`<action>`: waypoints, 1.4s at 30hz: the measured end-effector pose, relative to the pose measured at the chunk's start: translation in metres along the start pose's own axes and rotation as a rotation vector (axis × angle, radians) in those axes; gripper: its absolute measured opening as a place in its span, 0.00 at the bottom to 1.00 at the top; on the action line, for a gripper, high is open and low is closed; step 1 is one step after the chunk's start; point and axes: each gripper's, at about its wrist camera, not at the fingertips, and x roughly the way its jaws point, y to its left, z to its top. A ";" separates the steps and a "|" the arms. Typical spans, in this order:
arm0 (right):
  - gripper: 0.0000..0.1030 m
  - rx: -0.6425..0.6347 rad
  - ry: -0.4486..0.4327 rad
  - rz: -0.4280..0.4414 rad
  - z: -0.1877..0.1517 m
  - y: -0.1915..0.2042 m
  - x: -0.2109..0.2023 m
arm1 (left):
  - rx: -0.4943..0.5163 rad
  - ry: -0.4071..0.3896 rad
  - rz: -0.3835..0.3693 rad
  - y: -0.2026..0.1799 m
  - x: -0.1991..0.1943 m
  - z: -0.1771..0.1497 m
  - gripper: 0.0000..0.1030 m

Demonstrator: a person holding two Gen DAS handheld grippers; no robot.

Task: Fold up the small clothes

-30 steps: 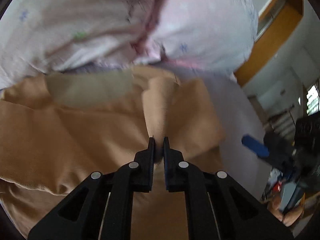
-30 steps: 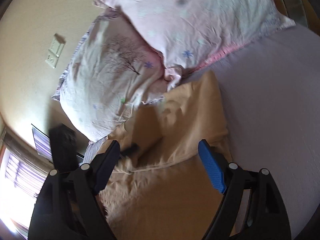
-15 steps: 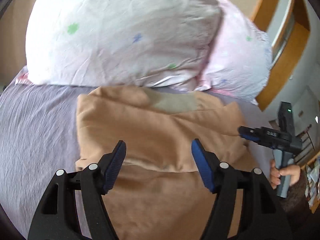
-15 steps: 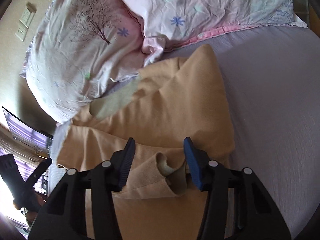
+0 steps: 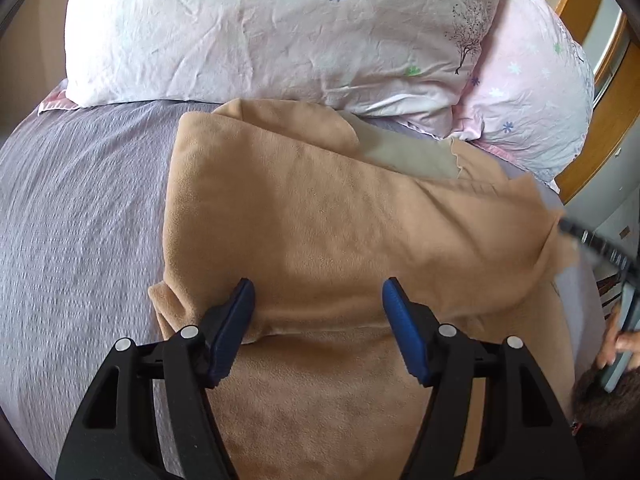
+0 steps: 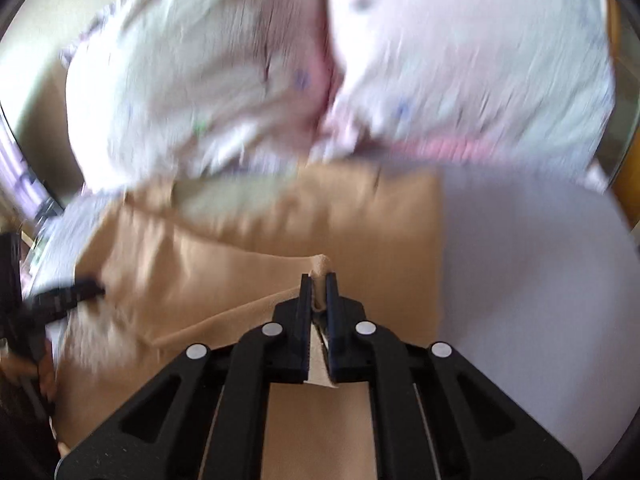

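Note:
A tan fleece garment lies partly folded on the lilac bedsheet, with a grey-green patch showing near its top edge. My left gripper hovers open over the garment's lower fold, nothing between its blue pads. In the right wrist view, which is blurred, my right gripper is shut on a pinched ridge of the tan garment near its right side. The right gripper also shows smeared at the right edge of the left wrist view, and the left gripper at the left edge of the right wrist view.
Two pale flowered pillows lean against the wall just beyond the garment. A wooden bed frame runs along the right. A person's hand grips the right tool's handle. Bare sheet lies right of the garment.
My left gripper let go of the tan fold, opened and drew back towards the garment's left side. My right gripper closed from wide open onto a raised fold of the garment.

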 end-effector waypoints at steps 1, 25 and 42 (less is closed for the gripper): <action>0.06 0.014 -0.025 -0.001 0.011 -0.003 0.000 | 0.009 -0.003 0.006 -0.002 0.000 -0.001 0.66; 0.03 0.167 0.160 0.054 -0.016 -0.029 0.071 | 0.026 -0.090 -0.056 -0.005 0.004 -0.005 0.86; 0.43 0.243 0.128 0.081 -0.029 -0.052 0.039 | 0.007 -0.097 -0.086 -0.003 0.001 -0.006 0.88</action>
